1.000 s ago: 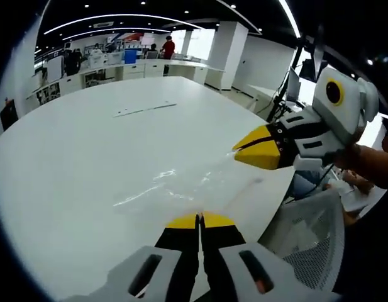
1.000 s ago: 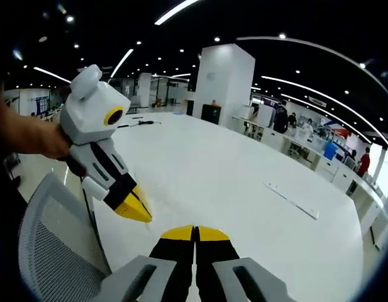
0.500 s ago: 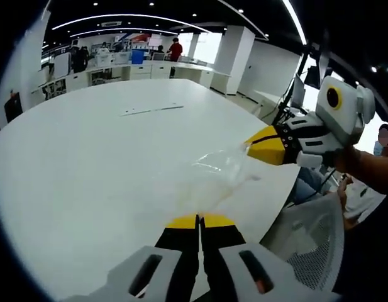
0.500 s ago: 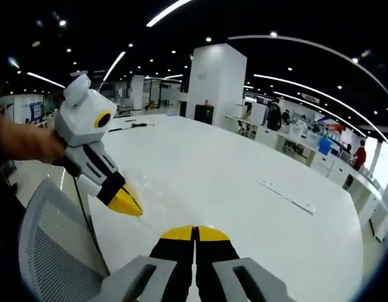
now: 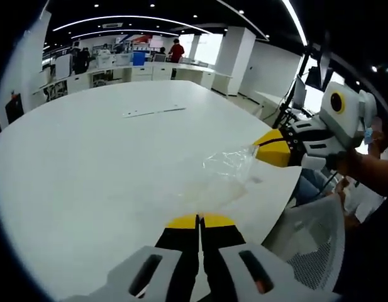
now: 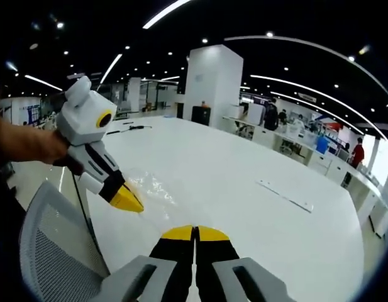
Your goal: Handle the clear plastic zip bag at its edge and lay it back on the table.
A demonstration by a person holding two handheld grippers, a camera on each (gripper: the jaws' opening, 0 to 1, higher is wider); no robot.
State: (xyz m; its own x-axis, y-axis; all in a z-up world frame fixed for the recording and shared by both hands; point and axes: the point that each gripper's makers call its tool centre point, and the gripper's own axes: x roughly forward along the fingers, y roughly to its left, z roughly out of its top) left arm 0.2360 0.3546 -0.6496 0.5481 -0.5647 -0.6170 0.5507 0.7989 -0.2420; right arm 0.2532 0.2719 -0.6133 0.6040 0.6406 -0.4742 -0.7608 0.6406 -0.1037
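Near the table's right-hand edge, the clear crinkled plastic zip bag (image 5: 228, 165) stretches between the two tools, lifted at its right end and sagging toward the round white table (image 5: 87, 163) at its near end. The left gripper (image 5: 199, 221), yellow-tipped with black and grey jaws, has its jaws pressed together at the bag's near edge; the film seems to run into them, though it is too transparent to be sure. The right gripper (image 5: 261, 150) comes in from the right in the left gripper view, its jaws closed on the bag's far right edge. In the right gripper view the bag (image 6: 149, 187) shows as a glossy wrinkled patch just beyond the left gripper (image 6: 132, 202), while the right gripper (image 6: 194, 233) shows its jaws together.

Risks, as I judge them: the film is slippery and thin, so a grip on so little edge could slide off if the two tools pull apart. The bag also hangs close to the table's rim, above a grey mesh office chair (image 5: 310, 236); released there, it could drift off and drop. Lowered unevenly, it may fold over itself and not lie flat.

Count: one bag, two grippers, one large table, one mesh chair close by, one long thin strip (image 5: 153, 111) lying far across the tabletop, one white square pillar (image 6: 209, 85), and several people at distant desks.
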